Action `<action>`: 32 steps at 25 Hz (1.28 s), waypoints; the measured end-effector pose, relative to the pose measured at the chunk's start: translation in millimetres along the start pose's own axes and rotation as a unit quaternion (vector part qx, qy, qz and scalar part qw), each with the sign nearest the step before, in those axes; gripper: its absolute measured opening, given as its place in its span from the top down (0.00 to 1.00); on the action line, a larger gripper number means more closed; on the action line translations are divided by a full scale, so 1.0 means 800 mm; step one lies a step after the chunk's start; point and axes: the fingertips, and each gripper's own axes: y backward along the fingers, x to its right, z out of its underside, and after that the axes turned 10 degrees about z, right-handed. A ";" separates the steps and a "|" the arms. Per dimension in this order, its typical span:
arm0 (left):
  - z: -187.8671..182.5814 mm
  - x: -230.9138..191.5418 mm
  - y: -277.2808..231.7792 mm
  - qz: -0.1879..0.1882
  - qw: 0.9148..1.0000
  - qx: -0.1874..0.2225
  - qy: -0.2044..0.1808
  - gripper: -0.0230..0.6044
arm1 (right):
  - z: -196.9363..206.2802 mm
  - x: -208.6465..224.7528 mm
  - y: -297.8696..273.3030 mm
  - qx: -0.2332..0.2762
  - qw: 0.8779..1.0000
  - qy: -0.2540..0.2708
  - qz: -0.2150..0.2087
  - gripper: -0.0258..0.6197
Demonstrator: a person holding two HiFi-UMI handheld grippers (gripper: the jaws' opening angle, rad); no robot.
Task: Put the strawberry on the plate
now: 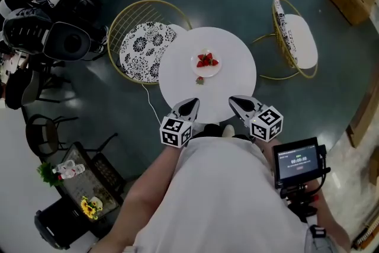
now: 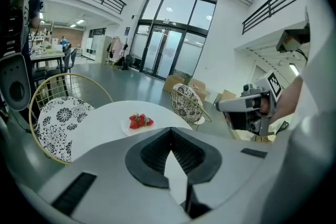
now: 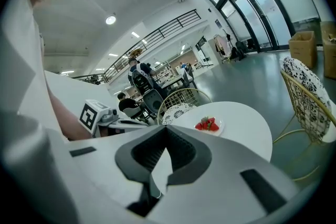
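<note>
While both grippers are held close against the person's torso, at the 6 o'clock edge of the round white table (image 1: pixel 177 68), nothing is in reach of either one. This reads as a ready pose, with the task not yet begun.

- Left gripper (image 1: pixel 189 105): in its own view (image 2: pixel 169 131) the jaws are together at the tips, with nothing between them.
- Right gripper (image 1: pixel 240 102): same reading in its view (image 3: pixel 167 129), jaws closed on nothing. Either pair has to open before a pick.
- Screen unit (image 1: pixel 299 160): at the person's 4 o'clock, off the table, probably there for timing.

Further out is the loose strawberry (image 1: pixel 200 80). It lies on bare tabletop just beside the plate (image 1: pixel 215 70), at the plate's 7 o'clock. It is very small in the head view, a red spot with some green, so I take it for the task berry but cannot confirm its orientation. Neither gripper view shows it; the gripper bodies likely hide it.

The plate sits near the table's centre and carries a cluster of strawberries (image 1: pixel 206 60) in its middle. Its rim at 6 o'clock is bare, which suits a short lift-and-drop.

Beyond the table, a wire chair with a patterned cushion (image 1: pixel 145 44) stands at 10 o'clock and a second chair (image 1: pixel 293 38) at 2 o'clock. Both are tucked aside and clear of the approach.
</note>
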 end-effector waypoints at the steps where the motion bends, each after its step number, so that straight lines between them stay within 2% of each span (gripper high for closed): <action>1: -0.001 -0.003 -0.001 0.001 1.000 0.000 0.001 0.95 | 0.000 0.001 -0.003 -0.002 1.000 0.000 0.000 0.95; 12: 0.009 -0.048 -0.033 0.005 1.000 -0.027 0.001 0.95 | -0.006 0.035 -0.041 -0.004 1.000 -0.004 0.014 0.95; 20: 0.047 -0.104 -0.075 0.010 0.998 -0.067 -0.008 0.95 | 0.026 0.060 -0.087 -0.015 0.999 -0.017 0.023 0.95; 32: 0.043 -0.118 -0.103 0.027 0.992 -0.118 -0.043 0.95 | 0.022 0.068 -0.091 -0.021 0.998 -0.036 0.043 0.95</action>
